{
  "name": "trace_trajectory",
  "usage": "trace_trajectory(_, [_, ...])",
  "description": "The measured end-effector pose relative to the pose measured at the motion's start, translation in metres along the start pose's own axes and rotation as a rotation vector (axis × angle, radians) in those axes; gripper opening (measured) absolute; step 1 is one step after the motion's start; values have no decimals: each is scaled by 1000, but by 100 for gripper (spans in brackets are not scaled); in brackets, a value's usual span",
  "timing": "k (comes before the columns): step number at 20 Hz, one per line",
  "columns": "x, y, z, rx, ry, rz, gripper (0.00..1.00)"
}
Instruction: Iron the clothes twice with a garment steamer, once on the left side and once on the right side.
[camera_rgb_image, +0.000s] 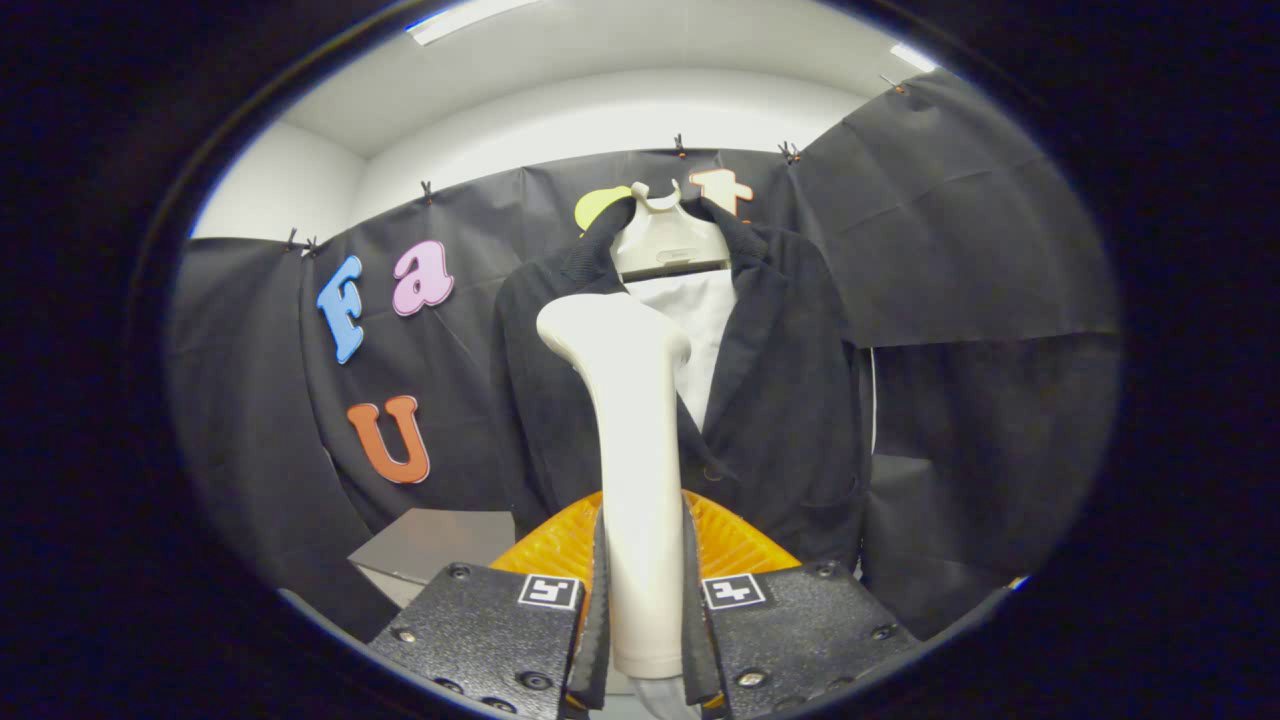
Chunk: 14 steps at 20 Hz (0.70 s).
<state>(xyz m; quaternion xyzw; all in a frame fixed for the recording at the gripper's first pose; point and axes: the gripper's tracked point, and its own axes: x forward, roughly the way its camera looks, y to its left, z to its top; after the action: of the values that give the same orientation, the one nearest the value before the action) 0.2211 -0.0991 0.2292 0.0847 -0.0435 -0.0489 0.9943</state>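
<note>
- The gripper (645, 590) holds the garment steamer (630, 450) by its handle. Both fingers press on the handle, one on each side, so the grasp is tight.
- The steamer is cream white. It stands upright between the fingers, and its wide head is at the top, tipped a little to one side.
- The steamer's head is in front of the dark jacket (780, 400), up near the jacket's collar. It is hard to tell if the head touches the cloth.
- The jacket hangs on a pale hanger (665, 245). The hanger sits at the top of the jacket, just above the steamer's head.
- A white shirt (705, 330) shows inside the open front of the jacket, just beside the steamer's head.
- An orange ribbed part (735, 545) sits low down, behind the steamer's handle and just beyond the fingers. It is below the jacket's hem.
- A grey flat box (440, 545) lies low beside the jacket, next to the orange part.
- Black cloth (950, 250) hangs all around behind the jacket.
- A white wall (600, 120) and ceiling show above the cloth.
</note>
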Motion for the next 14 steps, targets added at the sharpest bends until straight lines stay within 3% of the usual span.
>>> trace_trajectory(14, [45, 14, -47, -217, 23, -117, 32])
